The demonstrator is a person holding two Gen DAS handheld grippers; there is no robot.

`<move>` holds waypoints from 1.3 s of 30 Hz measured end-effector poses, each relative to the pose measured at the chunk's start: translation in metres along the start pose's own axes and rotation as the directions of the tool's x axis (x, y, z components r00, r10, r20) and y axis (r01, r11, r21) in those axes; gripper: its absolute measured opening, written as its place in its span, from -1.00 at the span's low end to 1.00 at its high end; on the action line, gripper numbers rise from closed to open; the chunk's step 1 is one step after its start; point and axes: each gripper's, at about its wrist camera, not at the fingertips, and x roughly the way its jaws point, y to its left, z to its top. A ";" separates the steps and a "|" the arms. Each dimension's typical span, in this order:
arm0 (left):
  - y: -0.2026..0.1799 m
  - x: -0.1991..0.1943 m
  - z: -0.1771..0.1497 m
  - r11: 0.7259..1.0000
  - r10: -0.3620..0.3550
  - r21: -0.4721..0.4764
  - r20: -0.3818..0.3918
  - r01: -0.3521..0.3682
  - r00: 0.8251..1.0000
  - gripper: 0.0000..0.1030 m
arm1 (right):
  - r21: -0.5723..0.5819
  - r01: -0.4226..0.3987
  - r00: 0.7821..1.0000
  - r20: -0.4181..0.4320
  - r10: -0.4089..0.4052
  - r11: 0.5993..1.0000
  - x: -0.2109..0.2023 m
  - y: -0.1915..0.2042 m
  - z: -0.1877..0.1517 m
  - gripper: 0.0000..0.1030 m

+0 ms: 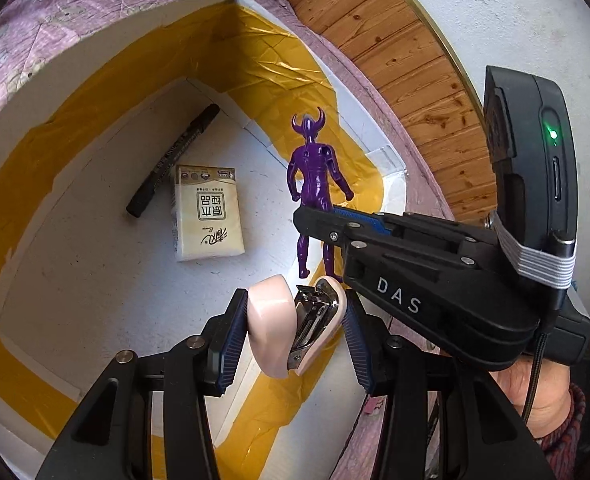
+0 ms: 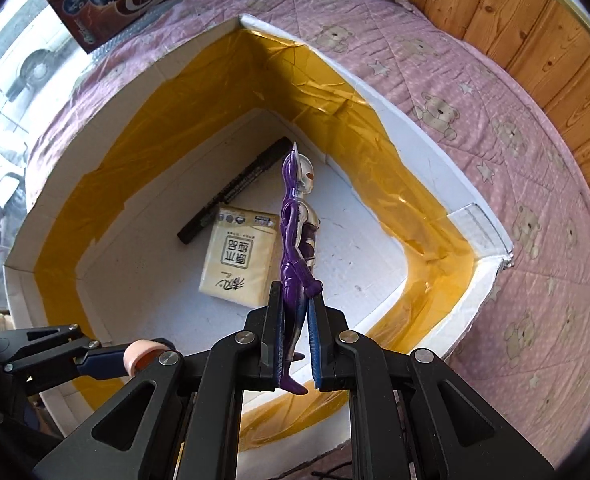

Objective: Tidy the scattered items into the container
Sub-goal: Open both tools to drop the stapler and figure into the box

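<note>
Pen (image 1: pixel 173 160), tissues (image 1: pixel 208 213) lying in box (image 1: pixel 107 56) | stapler (image 1: pixel 295 328) being gripped by left gripper (image 1: pixel 295 334), figure (image 2: pixel 297 240) by right gripper (image 2: pixel 295 344) | both being held over box, probably unreleased.

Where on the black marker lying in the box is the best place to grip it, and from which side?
Grip the black marker at mid-barrel from above, fingers across its length. It lies flat, one end near the box corner, the tissue pack close beside.
</note>
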 end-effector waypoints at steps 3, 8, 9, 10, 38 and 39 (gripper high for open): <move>0.001 0.006 0.000 1.000 0.005 -0.015 -0.011 -0.005 1.000 -0.07 | -0.017 0.003 1.000 -0.019 -0.004 1.000 0.004 -0.001 0.006 -0.77; 0.005 0.013 0.002 0.999 0.024 -0.034 -0.025 -0.025 0.999 -0.07 | -0.007 -0.006 1.000 -0.031 0.006 1.000 0.008 -0.005 0.011 -0.77; 0.006 0.014 0.003 0.999 0.027 -0.035 -0.028 -0.027 0.999 -0.07 | -0.001 -0.005 1.000 -0.030 0.005 1.000 0.008 -0.006 0.011 -0.77; 0.007 0.016 0.003 0.999 0.028 -0.036 -0.034 -0.030 0.999 -0.07 | 0.010 -0.008 1.000 -0.026 0.009 1.000 0.008 -0.008 0.012 -0.77; -0.003 -0.023 -0.031 0.998 0.056 0.002 -0.013 -0.055 0.998 -0.04 | 0.261 -0.182 0.972 0.193 0.134 0.948 -0.057 -0.002 -0.064 -0.37; -0.004 -0.028 -0.034 0.998 0.060 0.013 -0.002 -0.060 0.998 -0.04 | 0.266 -0.191 0.969 0.204 0.139 0.945 -0.061 0.001 -0.069 -0.37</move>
